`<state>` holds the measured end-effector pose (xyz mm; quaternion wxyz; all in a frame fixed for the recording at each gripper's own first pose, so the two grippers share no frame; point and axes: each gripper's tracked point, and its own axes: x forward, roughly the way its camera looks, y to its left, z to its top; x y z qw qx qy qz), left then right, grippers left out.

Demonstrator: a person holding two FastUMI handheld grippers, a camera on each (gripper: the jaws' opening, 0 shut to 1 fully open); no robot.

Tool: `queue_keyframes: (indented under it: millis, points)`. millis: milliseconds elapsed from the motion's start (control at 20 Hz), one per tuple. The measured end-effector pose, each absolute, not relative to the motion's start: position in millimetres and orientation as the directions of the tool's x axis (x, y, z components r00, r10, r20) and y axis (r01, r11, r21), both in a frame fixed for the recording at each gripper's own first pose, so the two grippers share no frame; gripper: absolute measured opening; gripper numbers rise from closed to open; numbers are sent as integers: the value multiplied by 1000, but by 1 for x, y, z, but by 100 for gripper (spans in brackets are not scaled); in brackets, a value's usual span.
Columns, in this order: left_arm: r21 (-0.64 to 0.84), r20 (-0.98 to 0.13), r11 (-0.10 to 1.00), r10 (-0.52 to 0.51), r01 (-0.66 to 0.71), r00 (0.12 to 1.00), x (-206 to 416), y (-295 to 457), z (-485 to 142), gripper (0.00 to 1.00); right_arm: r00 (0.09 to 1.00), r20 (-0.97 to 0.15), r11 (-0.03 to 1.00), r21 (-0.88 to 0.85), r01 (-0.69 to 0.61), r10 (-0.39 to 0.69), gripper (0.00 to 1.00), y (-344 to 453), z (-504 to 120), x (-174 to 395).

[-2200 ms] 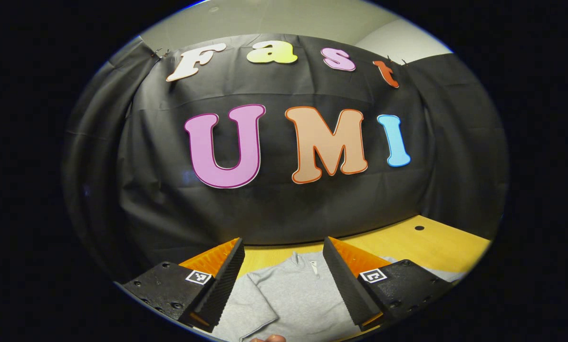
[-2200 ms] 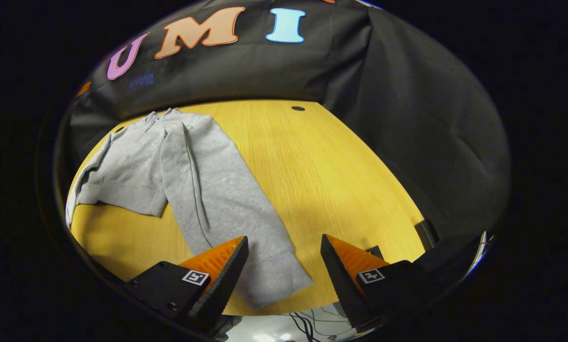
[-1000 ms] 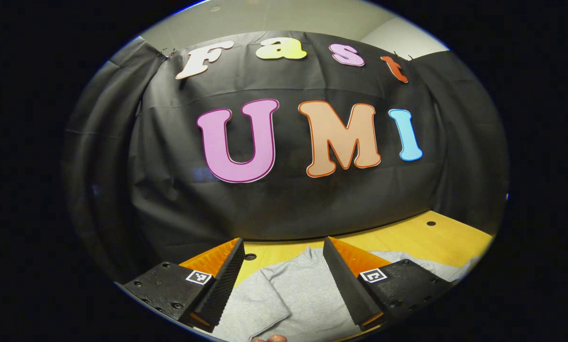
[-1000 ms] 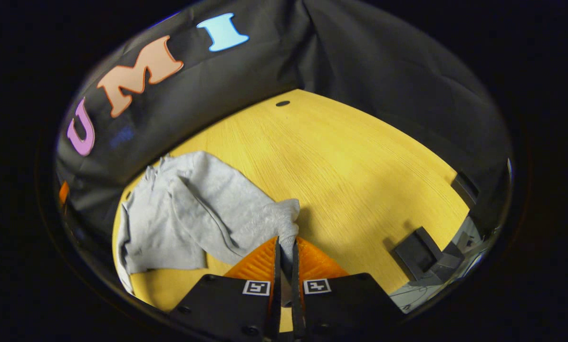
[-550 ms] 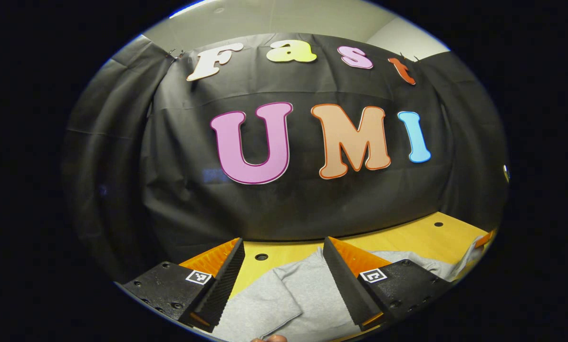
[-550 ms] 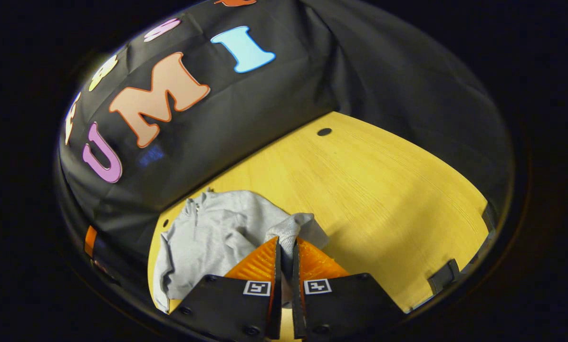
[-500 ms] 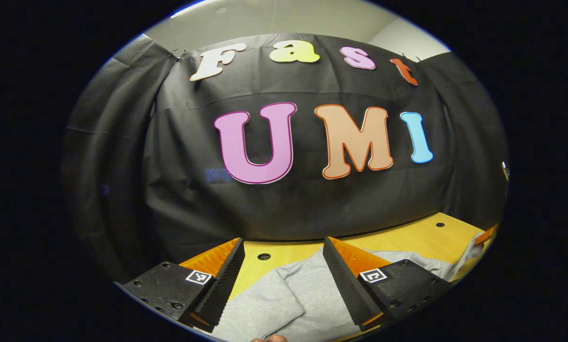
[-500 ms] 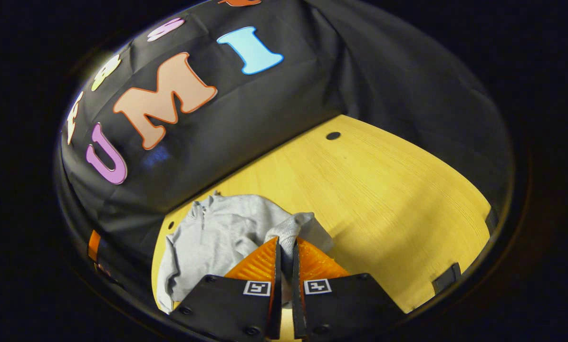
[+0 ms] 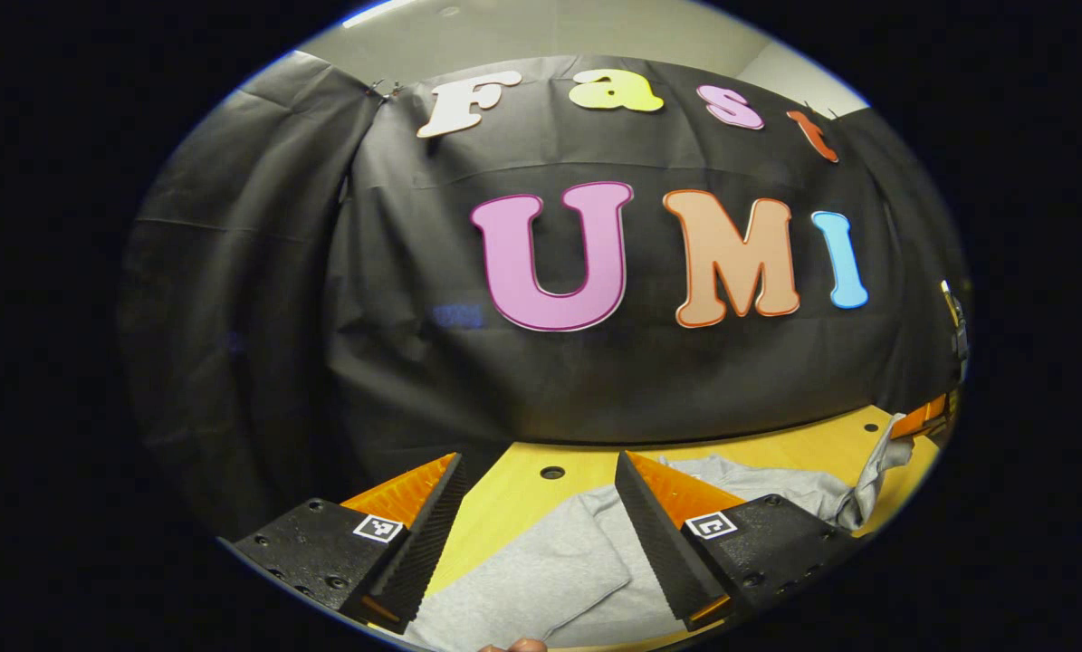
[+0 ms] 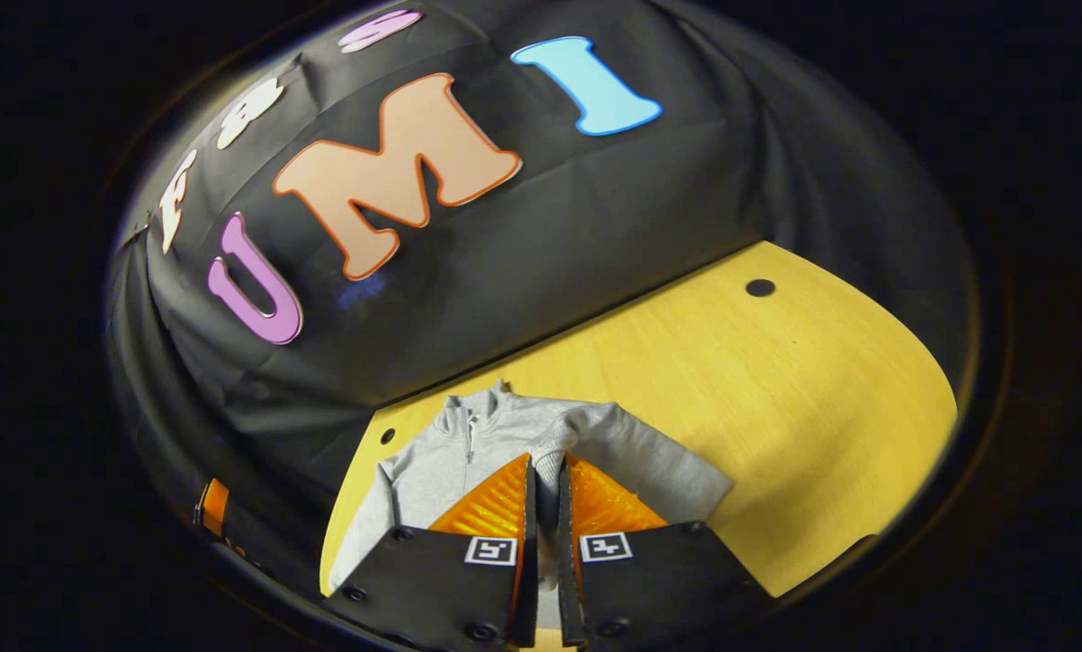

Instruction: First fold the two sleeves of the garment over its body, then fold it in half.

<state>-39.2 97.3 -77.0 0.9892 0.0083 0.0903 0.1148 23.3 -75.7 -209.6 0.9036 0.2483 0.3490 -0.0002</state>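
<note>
A grey zip-neck sweatshirt lies on the yellow wooden table. My right gripper is shut on the cuff of its right sleeve, which is lifted and drawn across toward the body. In the left gripper view the sweatshirt lies below my left gripper, which hovers open with nothing between its fingers. At that view's far right edge the raised sleeve hangs from the right gripper. The left sleeve lies folded over the body.
The black cloth wall closes off the table's back and sides. Small round holes mark the tabletop. Bare wood spreads to the right of the garment. A person's fingertip peeks in at the bottom of the left gripper view.
My right gripper shut on the sleeve cuff, lifted it and carried it left over the garment's body. The left gripper stayed open while its view swung leftward.
</note>
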Motion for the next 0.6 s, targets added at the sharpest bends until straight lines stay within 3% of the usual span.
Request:
queue_keyframes:
  millis: [600]
  points:
    - [29,-155,905,424,-424,893,-92,192,-64,100,712,-564,837,544,-61,418,11,83,-199,79]
